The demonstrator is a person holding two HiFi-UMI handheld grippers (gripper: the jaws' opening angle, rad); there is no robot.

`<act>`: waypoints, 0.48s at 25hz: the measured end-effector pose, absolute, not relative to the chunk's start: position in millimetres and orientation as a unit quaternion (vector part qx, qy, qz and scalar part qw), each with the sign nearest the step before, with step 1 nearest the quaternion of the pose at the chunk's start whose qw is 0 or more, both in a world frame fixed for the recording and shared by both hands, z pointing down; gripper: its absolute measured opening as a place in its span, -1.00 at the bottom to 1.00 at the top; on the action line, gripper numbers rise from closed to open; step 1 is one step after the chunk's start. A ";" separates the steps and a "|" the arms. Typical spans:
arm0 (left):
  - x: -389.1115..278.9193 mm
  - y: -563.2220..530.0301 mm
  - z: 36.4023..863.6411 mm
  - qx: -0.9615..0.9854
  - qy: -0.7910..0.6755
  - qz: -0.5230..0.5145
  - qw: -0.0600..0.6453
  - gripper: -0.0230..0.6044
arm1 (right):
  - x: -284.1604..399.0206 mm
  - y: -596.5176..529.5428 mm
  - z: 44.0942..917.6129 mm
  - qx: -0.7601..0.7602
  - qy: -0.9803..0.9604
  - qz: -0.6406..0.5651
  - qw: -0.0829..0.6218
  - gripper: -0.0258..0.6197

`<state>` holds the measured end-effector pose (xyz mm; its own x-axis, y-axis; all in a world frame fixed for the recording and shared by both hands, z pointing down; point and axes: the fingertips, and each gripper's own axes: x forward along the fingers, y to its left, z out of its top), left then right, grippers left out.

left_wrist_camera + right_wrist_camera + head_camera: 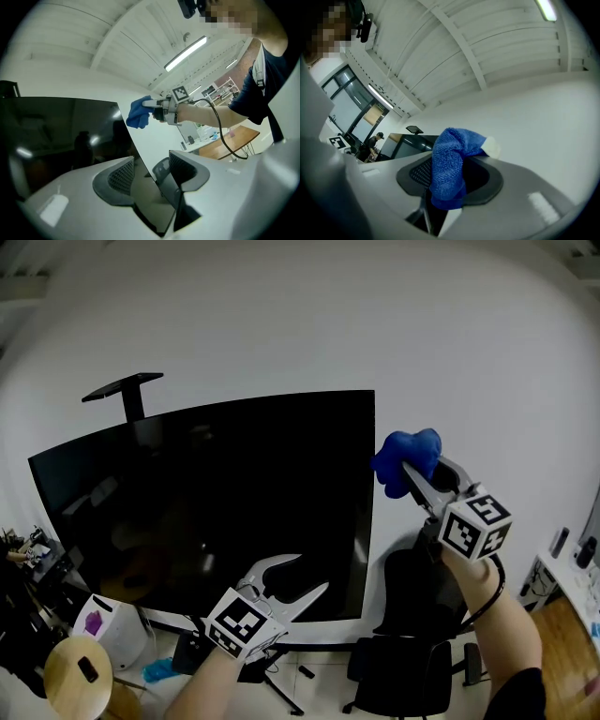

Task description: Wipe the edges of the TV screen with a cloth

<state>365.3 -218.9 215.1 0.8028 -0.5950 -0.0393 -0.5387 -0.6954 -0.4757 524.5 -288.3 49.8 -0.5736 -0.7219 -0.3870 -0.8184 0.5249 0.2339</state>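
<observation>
A large black TV screen (206,493) stands on a stand in front of a white wall. My right gripper (410,470) is shut on a blue cloth (406,457), held just right of the TV's right edge, near its upper part; whether the cloth touches the edge I cannot tell. In the right gripper view the cloth (450,164) bulges out between the jaws, with the TV (410,143) behind at left. My left gripper (312,573) is low at the screen's bottom right, open. In the left gripper view the TV's right edge (136,154) runs between the spread jaws, and the cloth (137,115) shows beyond.
A black office chair (403,634) stands right of the TV, below my right arm. At bottom left are a round wooden stool (80,676) and a white box (108,624). A desk (572,596) lies at the far right. A black bracket (127,390) rises above the TV.
</observation>
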 end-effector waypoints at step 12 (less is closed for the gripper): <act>386.3 -277.2 152.5 -0.900 0.336 -0.042 0.274 -0.22 | 526.8 -377.7 -66.3 -0.420 0.871 0.212 0.141 -0.43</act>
